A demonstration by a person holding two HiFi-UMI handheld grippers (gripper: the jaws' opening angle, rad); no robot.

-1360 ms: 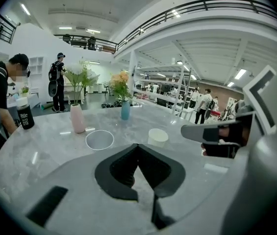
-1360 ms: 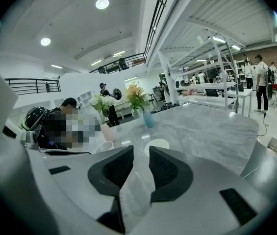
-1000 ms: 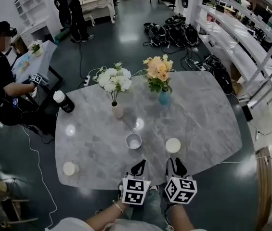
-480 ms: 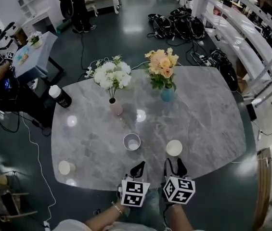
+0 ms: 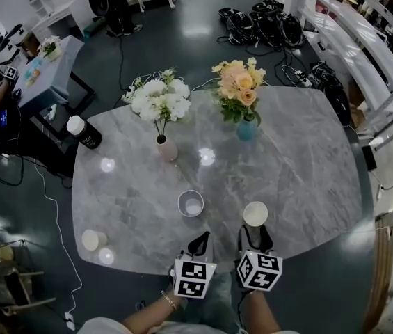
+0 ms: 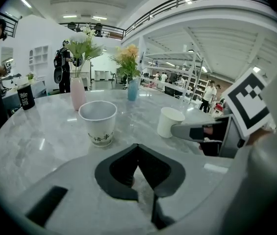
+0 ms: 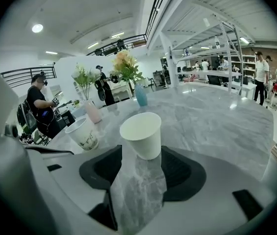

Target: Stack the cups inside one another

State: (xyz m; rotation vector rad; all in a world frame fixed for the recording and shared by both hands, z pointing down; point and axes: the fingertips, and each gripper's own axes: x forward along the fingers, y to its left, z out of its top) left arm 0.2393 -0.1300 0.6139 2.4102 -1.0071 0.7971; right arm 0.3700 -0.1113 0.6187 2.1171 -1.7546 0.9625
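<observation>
Start with the counter (image 5: 300, 158): three cups stand apart on it, nothing nested yet. Take the printed cup (image 5: 190, 203) as your mark. Your left gripper (image 5: 202, 239) sits just on your side of it, jaws together and empty. Your right gripper (image 5: 254, 233) is off to its right, jaws opening, and the white cup (image 5: 255, 213) stands at their mouth with no pad touching it.

The risk, I'd say, is an off-centre push: one tip catches that light cup and it skids or tips over. Clamp too hard and the wall probably buckles. The third cup (image 5: 93, 240) waits well left of the printed cup, by the edge.

Against a second ago, both grippers have closed on the cups, and the right jaws stand wider.
</observation>
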